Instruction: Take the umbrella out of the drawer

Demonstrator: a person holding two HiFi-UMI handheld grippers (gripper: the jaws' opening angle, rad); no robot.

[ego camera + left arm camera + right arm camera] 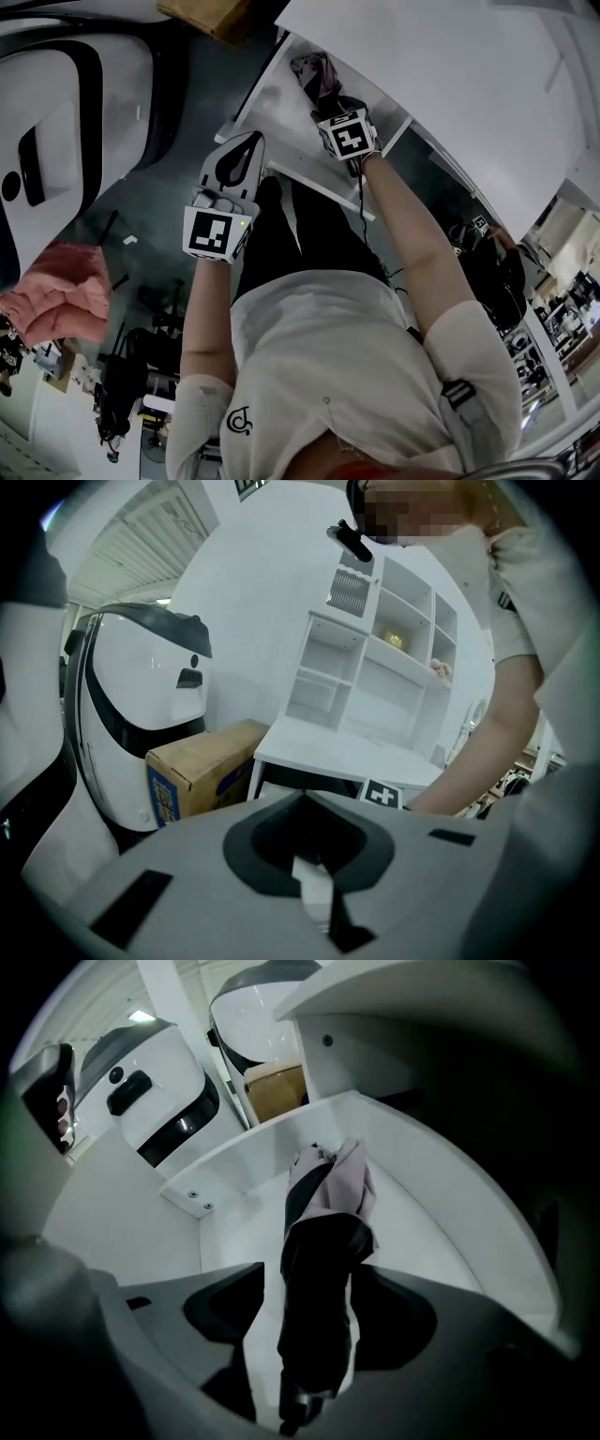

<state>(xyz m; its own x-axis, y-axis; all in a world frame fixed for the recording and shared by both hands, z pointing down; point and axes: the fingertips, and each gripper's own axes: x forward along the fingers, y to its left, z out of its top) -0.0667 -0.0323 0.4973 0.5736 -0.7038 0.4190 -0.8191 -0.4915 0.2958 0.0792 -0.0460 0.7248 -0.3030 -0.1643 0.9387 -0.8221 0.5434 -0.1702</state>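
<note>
Right tongs (314, 1312), wide open, straddle the umbrella (323, 1227) in the drawer (234, 1206). Left tongs (309, 855) are shut, empty. Next, I'd say: pinch, lift.

1. We mark a large white rounded machine (141, 696) with a black band across its shell. It stands on the dark floor (178, 187).
2. A brown cardboard box (202, 771) with blue print on one side stands between the machine and the white worktop (347, 752), near both.
3. On the worktop we see an upright white shelf unit (375, 658) with open compartments. A small yellowish object (396, 639) sits in an upper compartment, too small to identify.
4. At the left edge of the head view we note a crumpled pink cloth (61, 291). What it rests on we cannot tell.
5. Near the cloth stands dark equipment (122, 375), too indistinct to name.
</note>
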